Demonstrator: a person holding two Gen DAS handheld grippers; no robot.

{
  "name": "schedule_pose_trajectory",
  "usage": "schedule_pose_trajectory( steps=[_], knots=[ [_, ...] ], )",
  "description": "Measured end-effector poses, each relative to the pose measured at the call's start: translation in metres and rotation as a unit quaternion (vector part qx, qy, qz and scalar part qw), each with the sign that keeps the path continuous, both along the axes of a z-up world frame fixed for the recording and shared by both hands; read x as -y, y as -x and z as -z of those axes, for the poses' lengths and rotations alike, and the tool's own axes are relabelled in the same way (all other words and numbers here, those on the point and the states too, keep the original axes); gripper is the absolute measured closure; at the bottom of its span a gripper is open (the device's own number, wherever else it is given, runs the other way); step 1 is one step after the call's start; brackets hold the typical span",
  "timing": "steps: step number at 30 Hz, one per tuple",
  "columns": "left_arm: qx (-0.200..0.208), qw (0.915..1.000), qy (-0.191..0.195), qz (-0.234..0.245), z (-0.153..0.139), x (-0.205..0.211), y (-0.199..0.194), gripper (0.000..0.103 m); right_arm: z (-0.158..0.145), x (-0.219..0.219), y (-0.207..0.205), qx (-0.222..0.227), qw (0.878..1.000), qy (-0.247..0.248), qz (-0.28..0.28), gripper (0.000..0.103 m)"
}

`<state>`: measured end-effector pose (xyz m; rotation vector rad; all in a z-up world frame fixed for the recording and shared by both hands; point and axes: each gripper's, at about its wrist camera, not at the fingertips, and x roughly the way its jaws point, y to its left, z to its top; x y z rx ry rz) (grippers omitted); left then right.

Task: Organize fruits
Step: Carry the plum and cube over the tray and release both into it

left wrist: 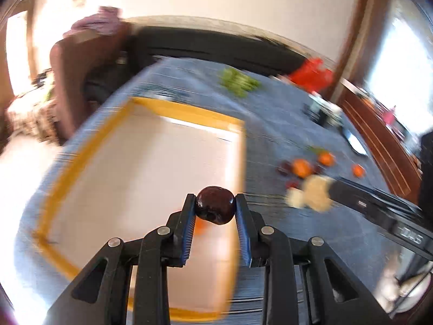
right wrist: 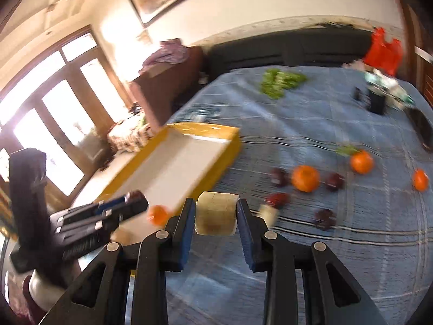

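Left gripper (left wrist: 215,203) clamped on a dark red round plum (left wrist: 215,205), pinched at the fingertips above the near-right edge of the shallow yellow-rimmed white tray (left wrist: 151,178). Right gripper (right wrist: 216,212) nearly closed on a pale cream cut block of fruit (right wrist: 216,214), tray just ahead-left of it. Loose orange mandarins (right wrist: 305,178) and dark plums (right wrist: 323,218) lie on the blue checked cloth (right wrist: 351,257) ahead-right. Green grapes (right wrist: 278,82) far ahead.
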<state>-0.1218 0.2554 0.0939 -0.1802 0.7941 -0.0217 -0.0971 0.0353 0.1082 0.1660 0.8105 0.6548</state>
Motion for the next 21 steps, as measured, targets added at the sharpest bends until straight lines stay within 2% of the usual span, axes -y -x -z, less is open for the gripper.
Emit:
schedule_pose_trajectory(
  steps=[3, 8, 14, 21],
  knots=[
    [-0.009, 0.9988, -0.004, -0.049, 0.004, -0.047, 0.003, 0.075, -0.002, -0.033, 0.005, -0.007, 0.999, -0.003, -0.037, 0.068],
    [-0.03, 0.9946, -0.01, -0.099, 0.02, -0.094, 0.003, 0.075, 0.013, -0.088, 0.012, -0.03, 0.995, 0.013, -0.092, 0.068],
    [-0.058, 0.9918, -0.01, -0.114, 0.044, -0.113, -0.009, 0.075, 0.04, -0.136, 0.024, -0.043, 0.989, 0.061, -0.131, 0.068],
    [-0.075, 0.9886, -0.002, -0.131, 0.058, -0.127, -0.01, 0.074, 0.062, -0.159, 0.025, -0.051, 0.985, 0.088, -0.142, 0.068]
  ],
)
